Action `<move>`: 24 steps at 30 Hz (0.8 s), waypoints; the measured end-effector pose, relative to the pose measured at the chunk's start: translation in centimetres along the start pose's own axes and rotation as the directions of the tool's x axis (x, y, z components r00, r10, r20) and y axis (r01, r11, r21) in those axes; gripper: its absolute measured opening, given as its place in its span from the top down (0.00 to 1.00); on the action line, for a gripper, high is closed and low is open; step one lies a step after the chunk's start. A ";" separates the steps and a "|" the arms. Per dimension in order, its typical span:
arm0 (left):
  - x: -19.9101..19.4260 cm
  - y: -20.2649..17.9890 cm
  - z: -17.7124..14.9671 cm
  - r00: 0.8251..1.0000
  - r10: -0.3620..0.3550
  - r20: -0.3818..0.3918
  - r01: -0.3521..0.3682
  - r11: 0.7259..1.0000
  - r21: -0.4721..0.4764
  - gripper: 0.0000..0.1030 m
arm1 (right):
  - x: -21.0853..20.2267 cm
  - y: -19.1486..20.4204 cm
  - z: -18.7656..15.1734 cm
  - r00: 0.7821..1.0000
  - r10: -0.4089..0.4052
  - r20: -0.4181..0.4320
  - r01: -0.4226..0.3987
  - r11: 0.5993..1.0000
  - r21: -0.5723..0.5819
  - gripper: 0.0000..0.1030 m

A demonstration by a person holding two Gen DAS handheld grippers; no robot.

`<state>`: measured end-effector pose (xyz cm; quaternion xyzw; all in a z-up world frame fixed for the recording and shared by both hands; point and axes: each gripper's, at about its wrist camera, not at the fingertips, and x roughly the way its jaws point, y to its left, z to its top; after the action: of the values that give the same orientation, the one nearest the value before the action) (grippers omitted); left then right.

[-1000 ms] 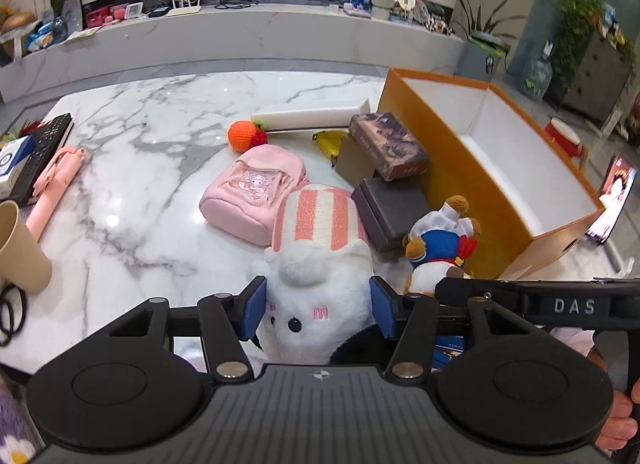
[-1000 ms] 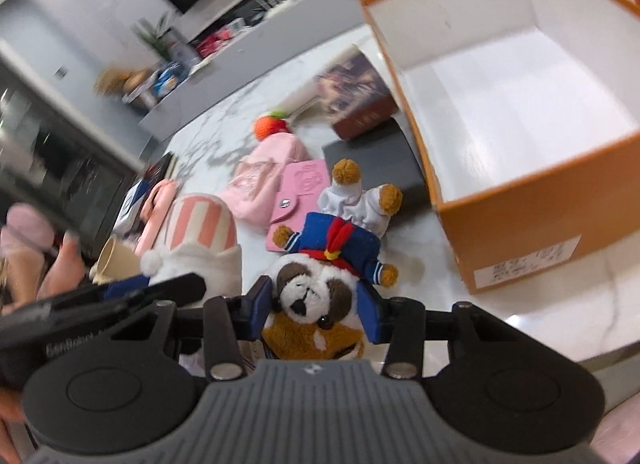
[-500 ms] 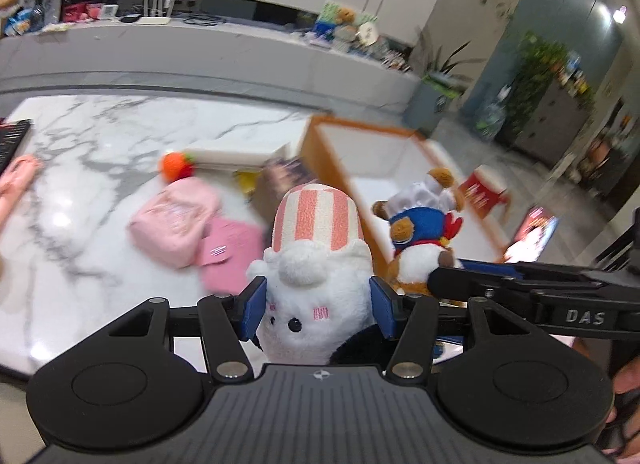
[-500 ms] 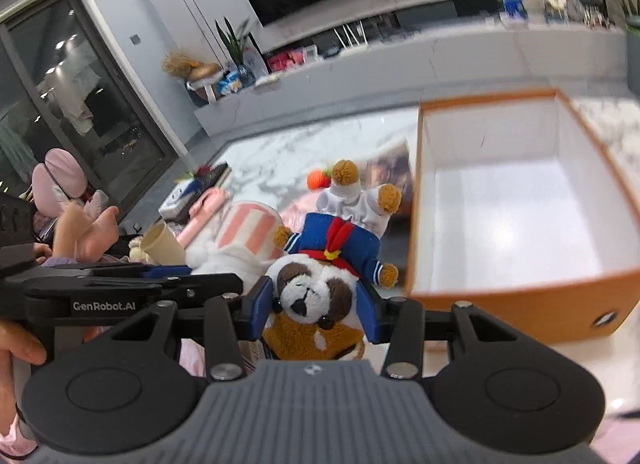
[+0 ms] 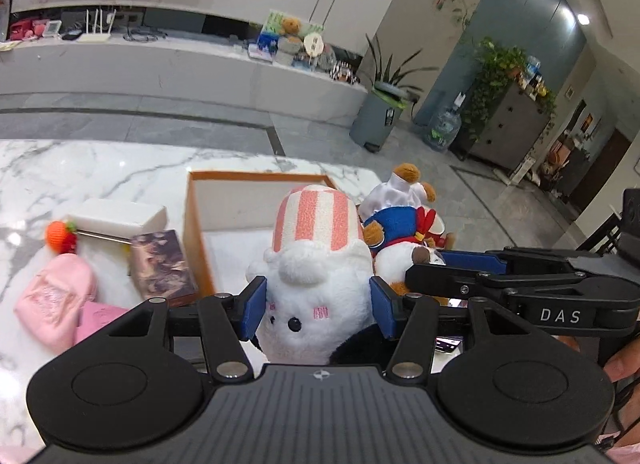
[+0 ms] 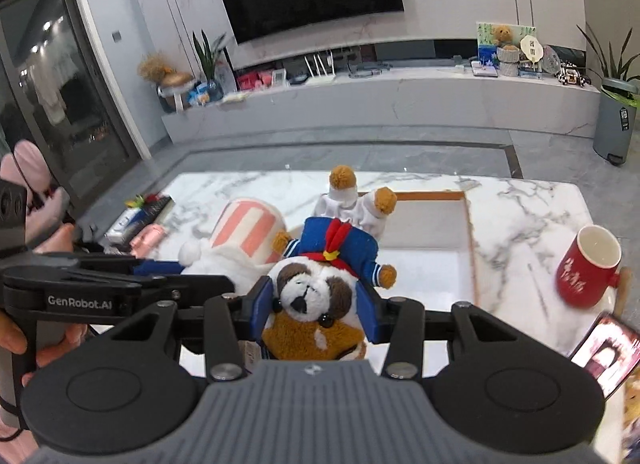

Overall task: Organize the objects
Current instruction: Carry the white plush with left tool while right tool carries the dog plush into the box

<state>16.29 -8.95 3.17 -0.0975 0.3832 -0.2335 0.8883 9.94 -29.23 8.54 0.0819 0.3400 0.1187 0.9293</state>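
My left gripper is shut on a white plush toy with a pink-striped hat, its blue pads pressing both sides of the head. My right gripper is shut on a brown-and-white plush dog in a blue sailor outfit, held head toward the camera. Both toys hang in the air above the near end of the open orange box, whose white inside is bare. The dog shows beside the striped toy in the left wrist view, and the striped toy sits left of the dog in the right wrist view.
On the marble table, left of the box, lie a brown book, a white box, an orange knitted fruit and a pink pouch. A red mug and a phone sit right of the box.
Both grippers have risen off the table and swung right with their toys, from beside the box to above its near end. The right gripper has rolled level.
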 end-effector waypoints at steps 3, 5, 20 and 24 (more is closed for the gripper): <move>3.0 0.2 0.0 0.999 0.008 -0.043 -0.009 1.000 -0.014 0.39 | 1.7 -2.1 0.4 0.999 -0.021 -0.050 0.021 1.000 -0.010 0.54; 4.8 0.2 -0.2 0.996 0.034 -0.076 -0.034 0.999 0.005 0.39 | 3.2 -3.5 0.2 0.995 -0.025 -0.092 0.025 1.000 -0.005 0.54; 9.4 -1.0 -3.4 0.936 0.242 -0.256 -0.188 0.958 0.218 0.39 | 12.2 -6.8 -3.8 0.931 0.067 -0.358 -0.072 0.997 -0.002 0.54; 9.8 -1.5 -3.5 0.927 0.269 -0.263 -0.207 0.948 0.241 0.38 | 13.2 -7.6 -4.0 0.911 0.088 -0.402 -0.089 0.996 0.017 0.54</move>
<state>19.07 -15.08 -4.96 0.0796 0.4925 -0.1744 0.8489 18.41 -32.54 -4.32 0.0701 0.5197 0.1751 0.8333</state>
